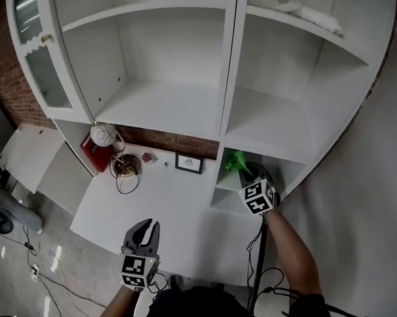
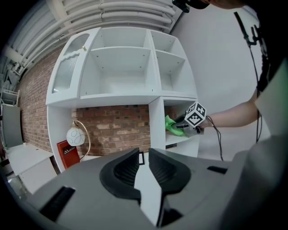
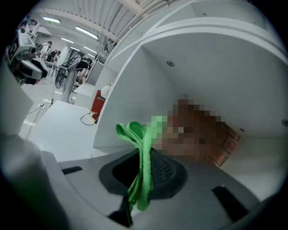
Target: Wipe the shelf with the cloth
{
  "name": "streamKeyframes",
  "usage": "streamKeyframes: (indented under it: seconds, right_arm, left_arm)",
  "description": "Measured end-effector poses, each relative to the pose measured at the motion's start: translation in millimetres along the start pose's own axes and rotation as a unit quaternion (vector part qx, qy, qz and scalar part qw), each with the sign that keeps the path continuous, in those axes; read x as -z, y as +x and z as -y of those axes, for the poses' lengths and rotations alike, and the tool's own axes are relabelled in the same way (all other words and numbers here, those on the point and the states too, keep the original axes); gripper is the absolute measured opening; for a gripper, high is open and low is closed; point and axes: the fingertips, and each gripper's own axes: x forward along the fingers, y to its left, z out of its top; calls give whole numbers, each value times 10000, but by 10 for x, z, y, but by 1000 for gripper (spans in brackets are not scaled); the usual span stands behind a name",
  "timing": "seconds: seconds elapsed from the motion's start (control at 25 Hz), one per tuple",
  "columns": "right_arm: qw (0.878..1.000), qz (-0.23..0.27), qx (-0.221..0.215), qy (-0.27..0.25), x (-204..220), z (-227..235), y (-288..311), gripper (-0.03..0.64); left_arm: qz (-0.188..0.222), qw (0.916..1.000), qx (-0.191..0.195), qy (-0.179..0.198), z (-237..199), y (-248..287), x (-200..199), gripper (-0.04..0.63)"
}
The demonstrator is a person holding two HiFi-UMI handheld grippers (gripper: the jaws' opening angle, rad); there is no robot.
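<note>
My right gripper [image 1: 250, 178] reaches into the lower right compartment of the white shelf unit [image 1: 225, 90]. It is shut on a bright green cloth [image 1: 235, 161], which sticks out ahead of the jaws just above the small shelf board [image 1: 227, 183]. In the right gripper view the cloth [image 3: 140, 157] hangs folded between the pads, with the compartment's white wall [image 3: 135, 90] beside it. The left gripper view shows the cloth [image 2: 170, 122] at that compartment's mouth. My left gripper [image 1: 146, 232] hovers low over the white table [image 1: 183, 212], holding nothing, its jaws drawn together with only a thin slit.
On the table's far side stand a globe lamp [image 1: 102, 134], a red book [image 1: 95, 152], a round brass base with a cable [image 1: 127, 165] and a small picture frame [image 1: 188, 163]. A white rag [image 1: 301, 12] lies on the top right shelf. A glass door [image 1: 33, 51] hangs open at left.
</note>
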Motion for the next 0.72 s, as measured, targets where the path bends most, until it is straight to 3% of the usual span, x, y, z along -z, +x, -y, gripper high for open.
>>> streamKeyframes:
  seconds: [0.16, 0.32, 0.72]
  right_arm:
    - [9992, -177, -65, -357, 38, 59, 290, 46]
    - [9981, -402, -270, -370, 130, 160, 616, 46]
    - [9932, -942, -297, -623, 149, 280, 1240, 46]
  left_arm:
    - [-74, 9998, -164, -66, -87, -40, 60, 64]
    - [-106, 9993, -329, -143, -174, -92, 89, 64]
    - [-360, 9964, -668, -390, -288, -325, 327, 64]
